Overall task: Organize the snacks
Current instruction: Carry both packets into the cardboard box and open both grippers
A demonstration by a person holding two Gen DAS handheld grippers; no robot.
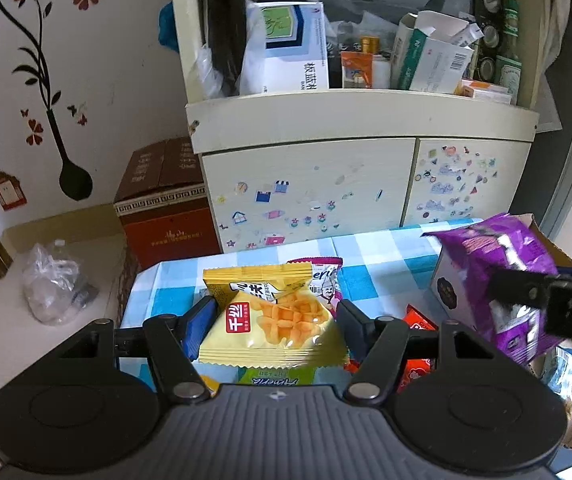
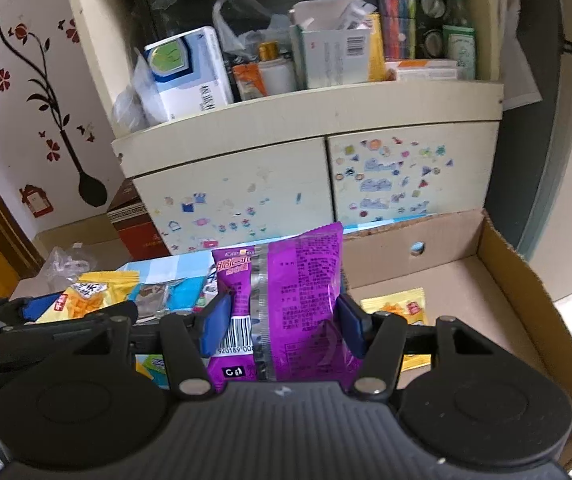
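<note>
My left gripper [image 1: 274, 318] is shut on a yellow snack packet [image 1: 274, 320] with mango pieces printed on it, held above the blue-and-white checked tablecloth [image 1: 365, 256]. My right gripper [image 2: 284, 326] is shut on a purple snack packet [image 2: 297, 300], held upright at the left edge of a cardboard box [image 2: 497, 292]. The purple packet [image 1: 501, 280] and the right gripper also show at the right of the left wrist view. One yellow packet [image 2: 399, 304] lies inside the box. The left-held yellow packet [image 2: 86, 296] shows at the left of the right wrist view.
More packets lie on the table: a pink-edged one [image 1: 325, 280], orange ones [image 1: 417, 356], a green one [image 1: 274, 376]. A cream cabinet [image 1: 309, 188] with stickers stands behind the table, its shelf crowded with boxes. A brown carton [image 1: 162, 208] and a plastic bag [image 1: 54, 284] sit to the left.
</note>
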